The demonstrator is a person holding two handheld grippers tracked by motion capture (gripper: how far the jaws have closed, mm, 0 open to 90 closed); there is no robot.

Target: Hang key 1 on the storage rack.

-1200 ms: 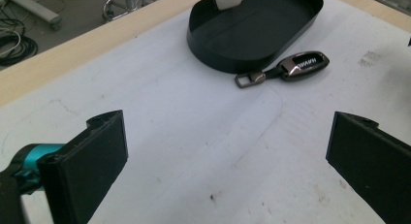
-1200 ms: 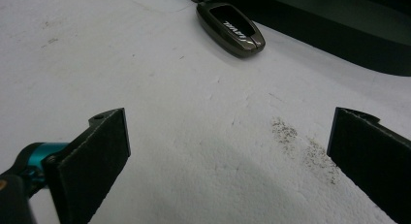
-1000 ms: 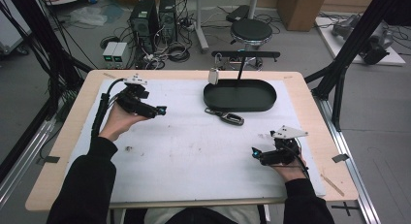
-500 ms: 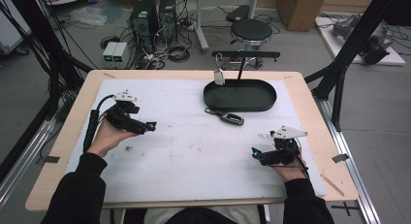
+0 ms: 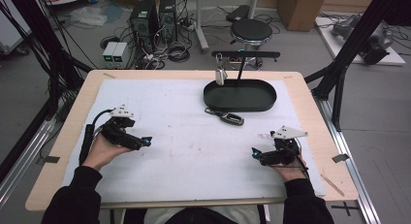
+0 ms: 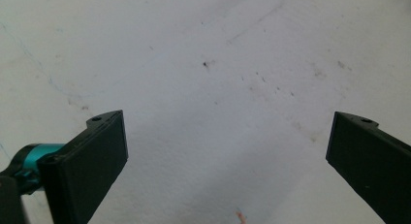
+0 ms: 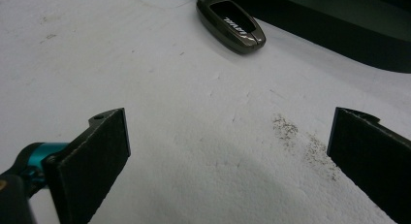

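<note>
A dark car key fob point(image 5: 229, 117) lies on the white mat point(image 5: 194, 151) just in front of a black oval tray point(image 5: 240, 95). The fob point(image 7: 230, 24) also appears at the top of the right gripper view, beside the tray's wall point(image 7: 339, 40). My left gripper point(image 5: 144, 142) rests low over the mat at the left, jaws wide apart with nothing between them point(image 6: 228, 156). My right gripper point(image 5: 255, 155) sits at the right front, pointing left, also open and empty point(image 7: 228, 156). A small padlock point(image 5: 220, 74) hangs from a black stand point(image 5: 245, 54) behind the tray.
The wooden table point(image 5: 310, 117) frames the mat. Black frame posts point(image 5: 349, 49) rise at the right and at the left point(image 5: 43, 44). Beyond the table stand a stool point(image 5: 251, 31), computer towers point(image 5: 152, 18) and cables on the floor.
My left gripper has drawn back toward the person and to the left, coming down close to the mat. The right gripper has stayed where it was.
</note>
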